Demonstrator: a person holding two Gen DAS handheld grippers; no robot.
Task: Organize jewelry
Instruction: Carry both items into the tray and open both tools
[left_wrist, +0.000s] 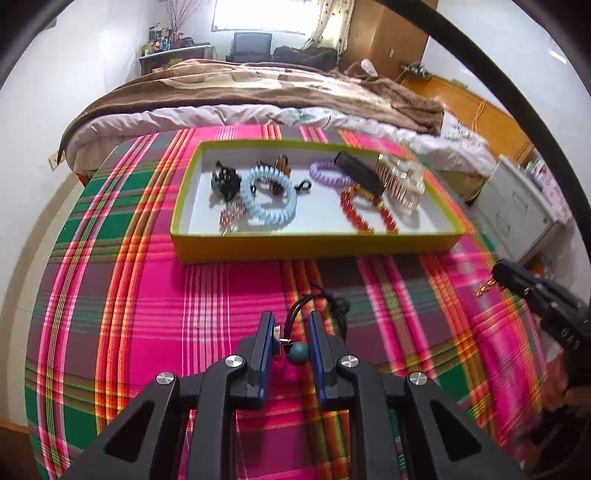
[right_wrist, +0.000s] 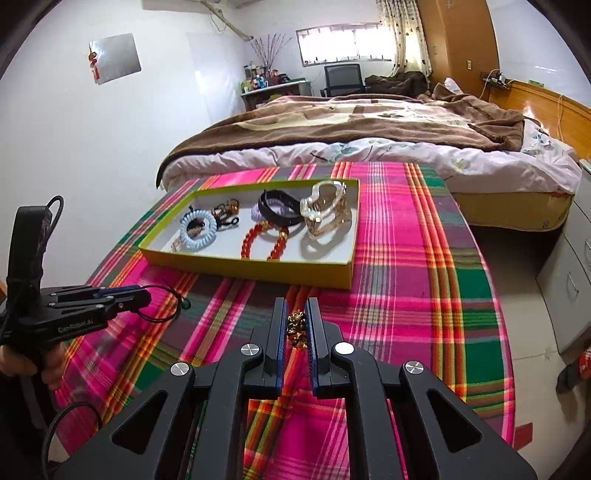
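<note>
A yellow-green box (left_wrist: 314, 245) (right_wrist: 251, 267) sits on the plaid-covered table and holds several pieces: a light blue coil band (left_wrist: 267, 197) (right_wrist: 198, 229), a red bead bracelet (left_wrist: 369, 210) (right_wrist: 264, 242), a purple coil band (left_wrist: 327, 173), a black band (right_wrist: 279, 208), a clear hair claw (left_wrist: 400, 181) (right_wrist: 325, 210). My left gripper (left_wrist: 290, 321) (right_wrist: 147, 293) is shut on a black cord necklace with a green bead (left_wrist: 298, 352) (right_wrist: 184, 303), in front of the box. My right gripper (right_wrist: 296, 314) (left_wrist: 496, 273) is shut on a small gold ornament (right_wrist: 296, 328) (left_wrist: 484, 288).
The round table has a pink, green and orange plaid cloth (left_wrist: 207, 317) (right_wrist: 406, 295). A bed with a brown blanket (left_wrist: 258, 88) (right_wrist: 369, 122) stands behind it. Grey drawers (right_wrist: 569, 280) (left_wrist: 517, 214) stand at the right.
</note>
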